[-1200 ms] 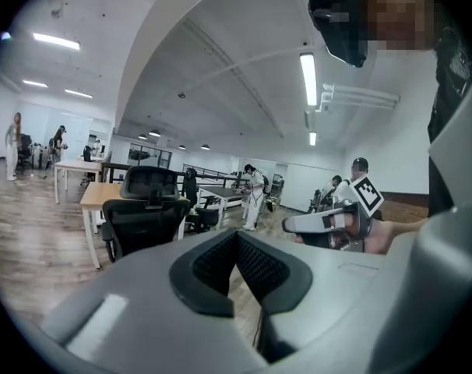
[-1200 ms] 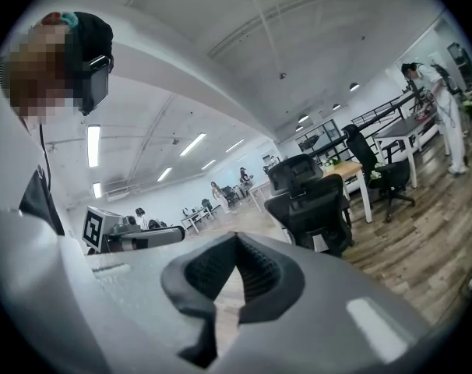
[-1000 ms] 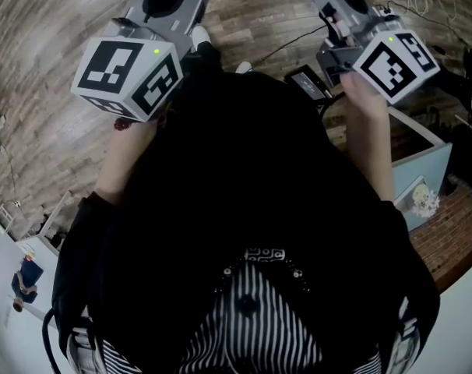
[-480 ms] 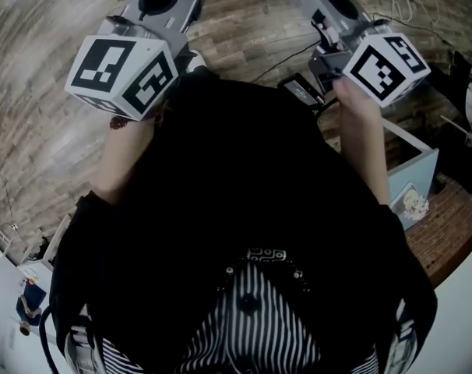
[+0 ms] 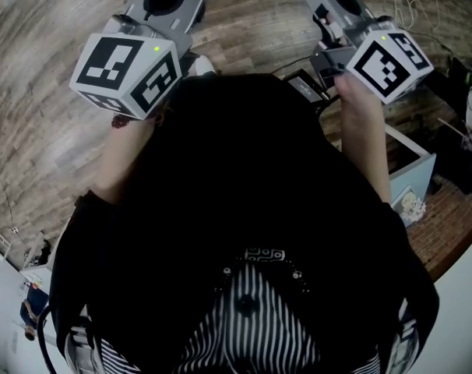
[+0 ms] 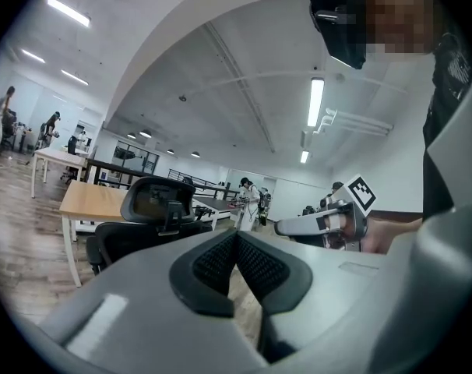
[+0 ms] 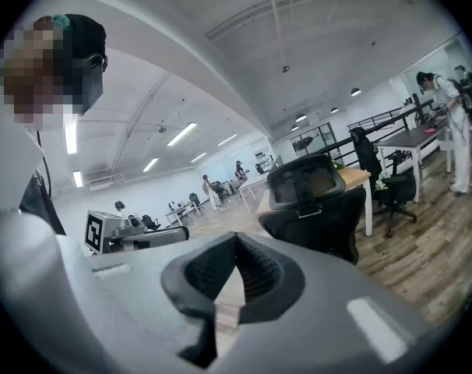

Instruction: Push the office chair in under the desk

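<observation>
A black office chair (image 6: 146,218) with a headrest stands some way ahead of a light wooden desk (image 6: 86,199). The right gripper view shows the same chair (image 7: 314,209) before the desk (image 7: 354,178). Neither gripper touches the chair. My left gripper (image 6: 237,249) is shut with nothing between its pads. My right gripper (image 7: 237,249) is shut and empty too. In the head view both are held up in front of my chest, and their marker cubes (image 5: 127,70) (image 5: 388,65) show. The chair and desk are out of that view.
Wood-plank floor (image 5: 57,92) lies below me. A black device with cables (image 5: 306,86) sits on the floor ahead, and a white open box (image 5: 411,158) stands at my right. More desks, chairs and several people (image 7: 454,123) fill the hall behind.
Both grippers stay shut and held up at nearly the same place. The head view has drifted only slightly.
</observation>
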The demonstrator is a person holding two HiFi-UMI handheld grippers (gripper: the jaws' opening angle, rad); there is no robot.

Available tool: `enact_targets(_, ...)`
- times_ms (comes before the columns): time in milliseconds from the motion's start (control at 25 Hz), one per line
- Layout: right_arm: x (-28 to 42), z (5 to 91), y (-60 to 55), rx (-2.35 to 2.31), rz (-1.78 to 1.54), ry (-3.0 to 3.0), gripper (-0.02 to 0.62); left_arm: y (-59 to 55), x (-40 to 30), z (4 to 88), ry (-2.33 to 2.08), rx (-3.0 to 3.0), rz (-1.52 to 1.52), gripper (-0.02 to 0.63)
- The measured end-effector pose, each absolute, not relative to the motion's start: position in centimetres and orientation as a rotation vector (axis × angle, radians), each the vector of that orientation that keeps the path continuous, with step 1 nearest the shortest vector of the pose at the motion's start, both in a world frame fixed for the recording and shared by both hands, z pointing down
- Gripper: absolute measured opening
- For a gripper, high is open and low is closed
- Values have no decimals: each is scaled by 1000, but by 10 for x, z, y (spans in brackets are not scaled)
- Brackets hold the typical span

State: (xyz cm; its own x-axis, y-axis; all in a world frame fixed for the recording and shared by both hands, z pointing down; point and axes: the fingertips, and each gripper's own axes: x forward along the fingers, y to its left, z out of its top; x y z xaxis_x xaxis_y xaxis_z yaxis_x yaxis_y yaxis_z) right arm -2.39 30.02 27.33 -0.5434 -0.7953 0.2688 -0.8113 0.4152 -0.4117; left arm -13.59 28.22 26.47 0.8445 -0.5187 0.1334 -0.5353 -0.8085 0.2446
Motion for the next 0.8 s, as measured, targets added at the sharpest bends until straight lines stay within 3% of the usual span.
enact_targets(400,-76,259,271,1401,794,-2719,2,263,-184,257,-858,2737,31,-3)
enact_targets(800,-80,257,255,1356,763,-2720,2,263,-190,273,-882,2676,46,-3)
